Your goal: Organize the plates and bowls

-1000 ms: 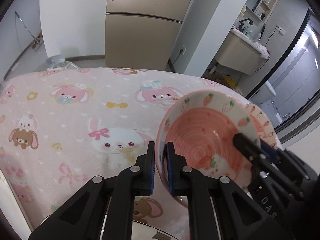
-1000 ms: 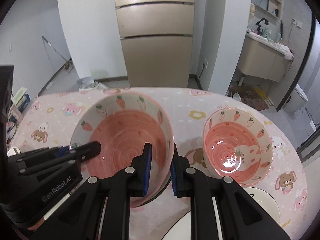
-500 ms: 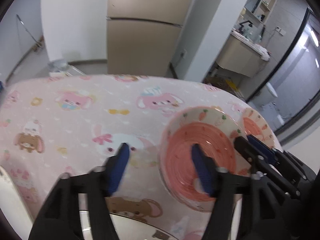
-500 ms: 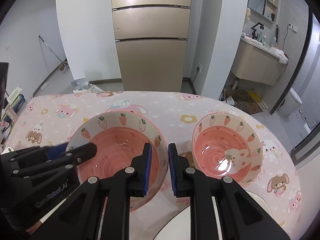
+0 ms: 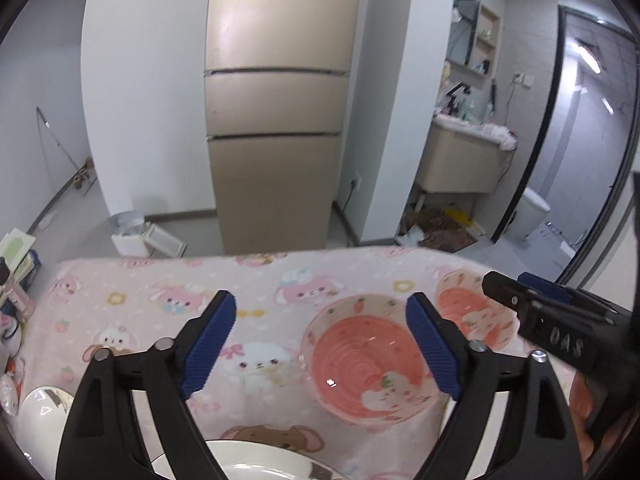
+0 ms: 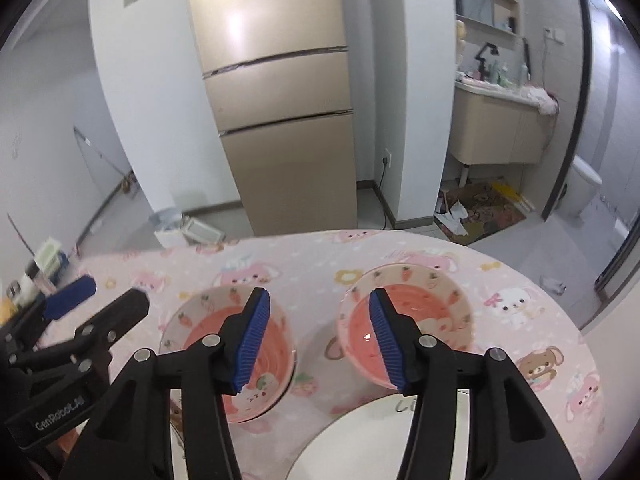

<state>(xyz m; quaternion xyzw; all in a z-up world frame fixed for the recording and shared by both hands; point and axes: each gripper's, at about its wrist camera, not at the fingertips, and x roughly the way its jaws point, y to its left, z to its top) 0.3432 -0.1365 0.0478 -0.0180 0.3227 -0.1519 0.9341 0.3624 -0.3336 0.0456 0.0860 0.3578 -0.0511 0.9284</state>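
**Both bowls set down, both claws spread**

The table point(image 5: 132, 308), under a pink bunny-print cloth, carries two pink bowls side by side. The left bowl point(image 5: 366, 364) sits below and ahead of the left claw point(image 5: 320, 344), nearer its right finger; the right bowl point(image 6: 432, 312) lies beyond the right claw point(image 6: 318, 338), partly behind its right finger.

A second ago both claws pinched the left bowl's rim and held it tilted; now each claw stands wide and holds nothing, and the bowl rests level on the cloth.

Both bowls have coral insides with spiral rings, pale rims with small fruit prints, possibly strawberries, and a rabbit figure. White plates point(image 6: 360, 440) edge the near table.
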